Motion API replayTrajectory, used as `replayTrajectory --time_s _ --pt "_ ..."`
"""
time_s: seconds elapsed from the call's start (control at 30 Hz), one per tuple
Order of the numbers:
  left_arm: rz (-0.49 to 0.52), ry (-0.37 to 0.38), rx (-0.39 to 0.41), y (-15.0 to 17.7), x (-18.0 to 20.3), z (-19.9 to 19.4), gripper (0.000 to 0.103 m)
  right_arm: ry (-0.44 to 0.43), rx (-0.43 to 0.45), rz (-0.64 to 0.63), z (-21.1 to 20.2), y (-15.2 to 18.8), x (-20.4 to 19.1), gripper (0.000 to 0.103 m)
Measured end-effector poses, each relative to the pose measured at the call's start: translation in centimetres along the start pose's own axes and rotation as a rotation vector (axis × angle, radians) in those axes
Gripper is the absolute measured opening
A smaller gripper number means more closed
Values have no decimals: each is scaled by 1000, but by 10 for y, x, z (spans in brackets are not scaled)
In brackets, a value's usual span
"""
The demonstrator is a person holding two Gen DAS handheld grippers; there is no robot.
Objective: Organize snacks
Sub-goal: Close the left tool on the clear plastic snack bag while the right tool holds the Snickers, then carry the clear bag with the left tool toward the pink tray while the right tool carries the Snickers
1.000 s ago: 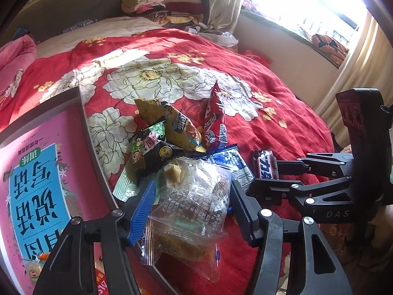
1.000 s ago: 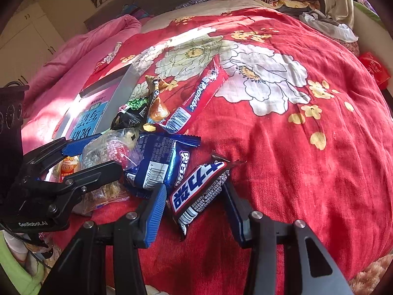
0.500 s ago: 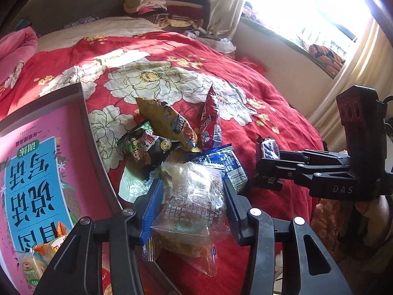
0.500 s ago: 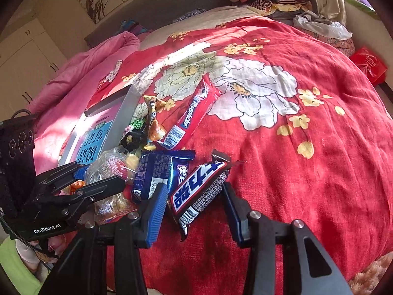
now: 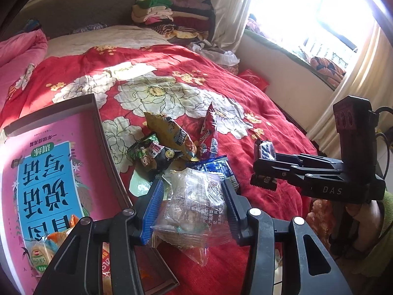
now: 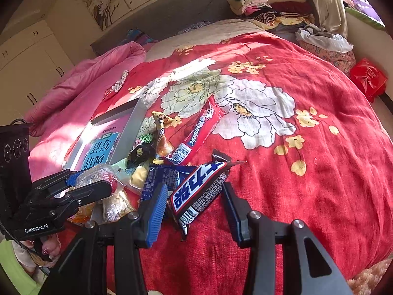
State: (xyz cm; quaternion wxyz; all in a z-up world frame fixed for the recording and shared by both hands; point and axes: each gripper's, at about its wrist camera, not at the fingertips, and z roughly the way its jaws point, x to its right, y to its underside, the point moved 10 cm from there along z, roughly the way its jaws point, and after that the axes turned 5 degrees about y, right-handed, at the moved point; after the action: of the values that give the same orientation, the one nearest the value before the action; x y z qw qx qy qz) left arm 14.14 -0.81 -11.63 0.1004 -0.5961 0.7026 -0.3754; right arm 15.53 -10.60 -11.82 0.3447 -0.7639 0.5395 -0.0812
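Two grippers are each holding a snack above the red bed [image 6: 319, 172]. Left gripper [image 5: 191, 209] is squeezing a clear bag [image 5: 194, 211], next to the pink box [image 5: 49, 172]. Right gripper [image 6: 194, 206] is squeezing a candy bar [image 6: 199, 191].

A red flowered bedspread [image 6: 307, 177] carries a pink-lined box [image 5: 98, 127], loose snack packets [image 5: 169, 145] and a pink quilt [image 6: 81, 83].

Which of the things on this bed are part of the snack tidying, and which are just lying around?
Part of the job:
clear snack bag in left tongs
chocolate bar in right tongs
snack pile
pink box

Lying about:
folded clothes
pink quilt
red bag
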Motion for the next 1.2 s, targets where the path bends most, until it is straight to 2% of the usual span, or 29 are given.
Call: replayTrajectory --time_s 0.9,1.1,1.2 --pt "-50 -93 60 -11 -1 -45 50 -48 122 -74 -42 -20 -25 46" --pt "-70 -98 112 -21 -4 -61 50 -45 139 -114 -45 -20 -39 46" --pt "-85 -97 115 -24 -8 -64 50 -46 144 -130 -46 -21 -44 46"
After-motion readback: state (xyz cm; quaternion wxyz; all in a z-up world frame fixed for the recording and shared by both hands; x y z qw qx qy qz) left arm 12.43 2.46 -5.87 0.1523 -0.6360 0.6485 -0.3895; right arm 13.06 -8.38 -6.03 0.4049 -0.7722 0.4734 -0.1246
